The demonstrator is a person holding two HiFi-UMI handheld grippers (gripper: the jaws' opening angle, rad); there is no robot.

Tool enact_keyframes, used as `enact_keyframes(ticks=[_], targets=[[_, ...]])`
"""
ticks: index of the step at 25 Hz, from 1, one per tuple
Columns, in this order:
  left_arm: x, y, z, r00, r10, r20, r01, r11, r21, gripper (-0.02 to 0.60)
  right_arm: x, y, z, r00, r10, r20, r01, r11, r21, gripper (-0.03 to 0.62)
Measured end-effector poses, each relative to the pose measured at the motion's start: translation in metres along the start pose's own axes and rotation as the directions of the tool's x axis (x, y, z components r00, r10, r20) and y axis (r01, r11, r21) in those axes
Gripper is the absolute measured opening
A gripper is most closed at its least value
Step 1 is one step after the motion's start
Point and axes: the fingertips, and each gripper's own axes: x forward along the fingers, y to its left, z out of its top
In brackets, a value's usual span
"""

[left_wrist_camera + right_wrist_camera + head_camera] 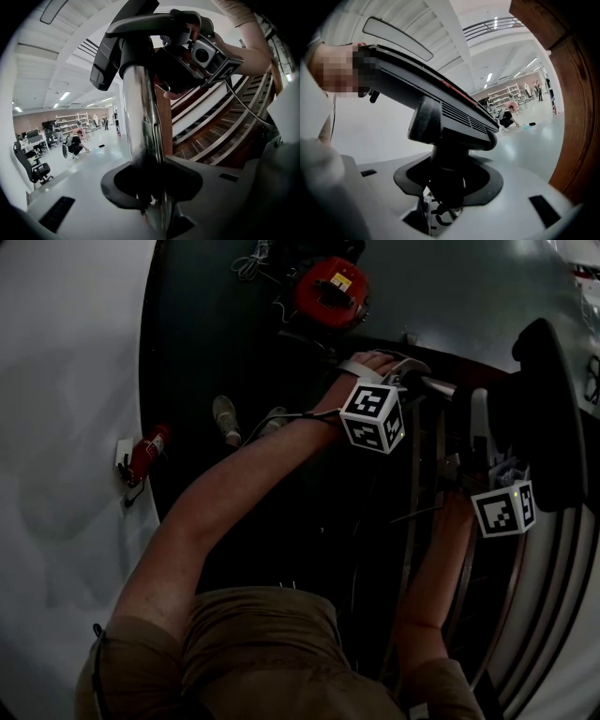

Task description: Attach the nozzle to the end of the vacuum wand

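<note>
While steadying the tube for the joint, pinches the chrome vacuum wand (140, 122) in the left gripper (150, 190), jaws nearly closed on its shaft. Grips the black floor nozzle (445, 105) by its neck in the right gripper (447, 187), jaws partly open but pressed around that neck, presumably to steer the socket onto the tube end. Holds both parts in the air above the curved wooden staircase (220, 136), resting on nothing. Runs the wand's long axis straight away from the left jaws, end pointing into the nozzle's neck; sets the nozzle's broad head crosswise to it. Looks met at the joint; cannot tell whether fully seated.
</note>
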Motion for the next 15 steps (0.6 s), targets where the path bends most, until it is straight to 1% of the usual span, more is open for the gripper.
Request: enact_keyframes(ticks=[3, 6, 8, 9, 11, 12, 15], targets=[[0.0, -0.001, -0.002, 1.0, -0.006, -0.027, 0.006, 1.0, -0.004, 0.117, 0.003, 0.003, -0.003, 0.999, 0.018, -0.043, -0.02, 0.999, -0.038, 0.183], [0.003, -0.004, -0.003, 0.999, -0.017, -0.047, 0.018, 1.0, 0.014, 0.117, 0.007, 0.006, -0.007, 0.994, -0.018, -0.107, 0.004, 0.992, -0.126, 0.183], [0.003, -0.004, -0.004, 0.999, -0.013, -0.04, 0.014, 1.0, 0.01, 0.117, 0.008, 0.009, -0.008, 0.996, -0.022, -0.086, 0.007, 0.985, -0.173, 0.183], [0.002, -0.005, -0.005, 0.999, -0.012, -0.03, 0.012, 1.0, 0.0, 0.115, 0.005, 0.011, -0.008, 0.998, -0.004, -0.055, -0.005, 0.985, -0.172, 0.183], [-0.002, -0.007, -0.004, 1.0, -0.01, -0.009, 0.01, 1.0, -0.014, 0.115, -0.003, 0.014, -0.006, 0.999, 0.033, 0.009, -0.031, 0.99, -0.137, 0.183], [-0.003, -0.008, -0.003, 1.0, -0.01, -0.002, 0.01, 1.0, -0.012, 0.115, -0.007, 0.014, -0.006, 0.999, 0.038, 0.03, -0.035, 0.993, -0.114, 0.183], [-0.004, -0.006, -0.004, 1.0, -0.008, 0.011, 0.008, 1.0, 0.006, 0.115, -0.011, 0.005, -0.01, 0.999, 0.006, 0.05, -0.004, 1.0, -0.027, 0.183]])
